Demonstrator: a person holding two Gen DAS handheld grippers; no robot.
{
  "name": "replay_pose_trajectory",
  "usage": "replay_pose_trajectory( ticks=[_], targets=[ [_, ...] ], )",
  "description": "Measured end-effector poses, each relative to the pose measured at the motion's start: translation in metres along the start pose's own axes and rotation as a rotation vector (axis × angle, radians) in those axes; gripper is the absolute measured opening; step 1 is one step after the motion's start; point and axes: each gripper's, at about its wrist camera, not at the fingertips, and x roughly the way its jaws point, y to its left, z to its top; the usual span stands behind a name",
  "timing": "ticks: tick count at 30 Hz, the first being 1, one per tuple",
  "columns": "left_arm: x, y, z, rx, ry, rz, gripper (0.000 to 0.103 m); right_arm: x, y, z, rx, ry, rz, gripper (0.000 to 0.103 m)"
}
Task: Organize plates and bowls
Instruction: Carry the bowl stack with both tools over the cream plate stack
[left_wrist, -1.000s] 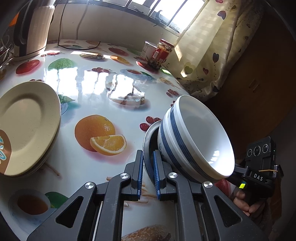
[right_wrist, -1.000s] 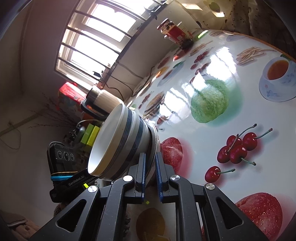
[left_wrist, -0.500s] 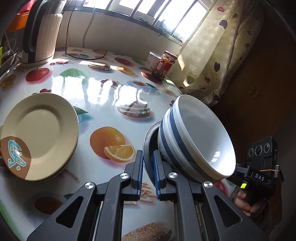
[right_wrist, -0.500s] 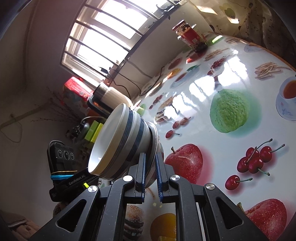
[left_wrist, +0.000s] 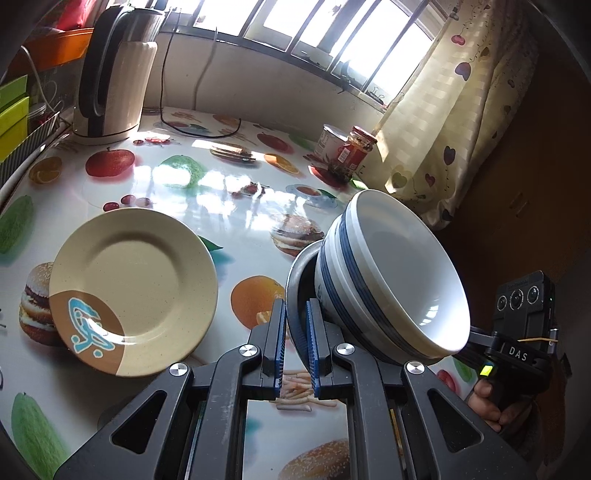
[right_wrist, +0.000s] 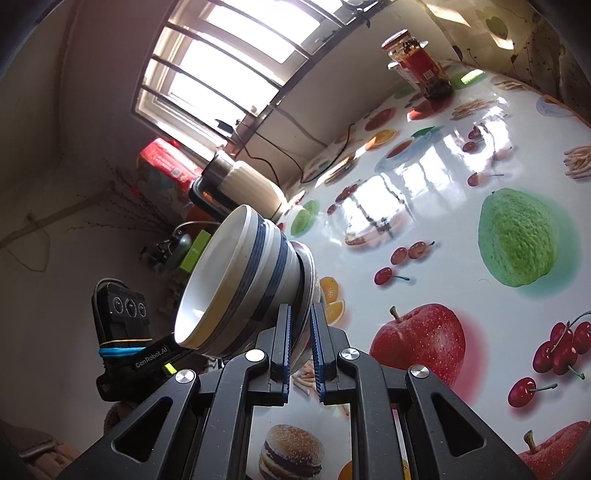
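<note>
A stack of white bowls with blue bands sits on a grey plate, held in the air between both grippers. My left gripper is shut on the grey plate's rim. My right gripper is shut on the opposite rim of the plate, with the bowls to its left. A stack of beige plates with a brown and blue corner pattern lies on the table at the left, apart from both grippers.
The fruit-print table carries an electric kettle at the back left with a cable, and jars at the back right by the curtain. The jar also shows in the right wrist view.
Both grippers have lifted and drawn back with the plate and bowls. The beige plates and kettle now sit further into the left wrist view.
</note>
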Motion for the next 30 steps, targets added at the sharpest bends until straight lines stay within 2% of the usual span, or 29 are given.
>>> replay_pose_trajectory(
  ticks=[30],
  targets=[
    [-0.042, 0.085, 0.024, -0.097, -0.079, 0.121, 0.011, 0.105, 0.052, 0.019, -0.063, 0.142, 0.077, 0.012]
  ],
)
